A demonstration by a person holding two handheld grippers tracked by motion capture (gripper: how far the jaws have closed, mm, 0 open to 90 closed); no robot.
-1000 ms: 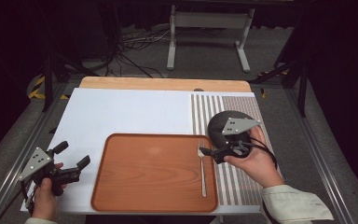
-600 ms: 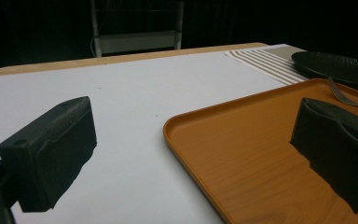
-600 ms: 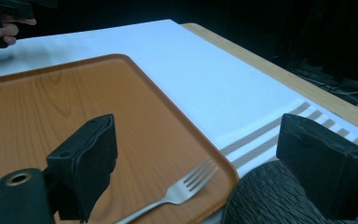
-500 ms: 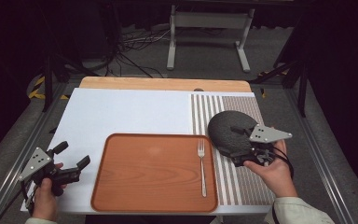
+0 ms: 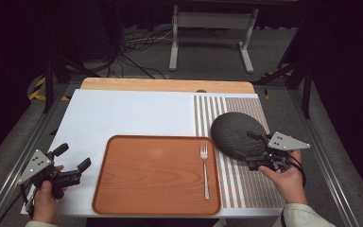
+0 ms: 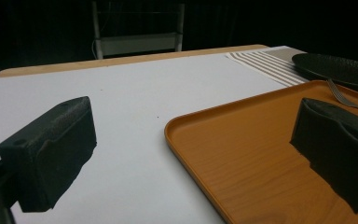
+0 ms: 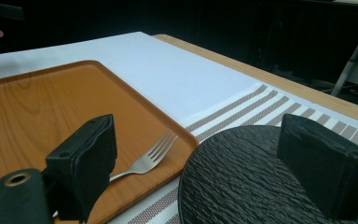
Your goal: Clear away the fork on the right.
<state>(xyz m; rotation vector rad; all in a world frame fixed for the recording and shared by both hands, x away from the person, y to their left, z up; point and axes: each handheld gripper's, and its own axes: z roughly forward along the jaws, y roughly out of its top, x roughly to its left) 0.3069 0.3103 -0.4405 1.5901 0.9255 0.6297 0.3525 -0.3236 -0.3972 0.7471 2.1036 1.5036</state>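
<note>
An orange tray (image 5: 151, 179) lies at the front middle of the table, with a silver fork (image 5: 204, 168) along its right side. Right of it, a dark textured plate (image 5: 234, 132) rests on a striped placemat (image 5: 246, 189). My right gripper (image 5: 251, 150) is open at the plate's near right edge, pointing left. In the right gripper view the plate (image 7: 242, 177) lies low between the open jaws of the gripper (image 7: 205, 163), with the fork (image 7: 144, 161) by the left jaw; nothing is pressed. My left gripper (image 5: 73, 157) stands open left of the tray (image 6: 242, 154), empty.
A white mat (image 5: 123, 113) covers the left and middle of the table, with a wooden strip (image 5: 165, 85) along the far edge. Metal rails run down both sides. A stand and cables lie on the floor beyond the table.
My right gripper has moved right and toward the near edge, from the fork's tines across the plate to its near right side. The fork stays on the tray. The left gripper has not moved.
</note>
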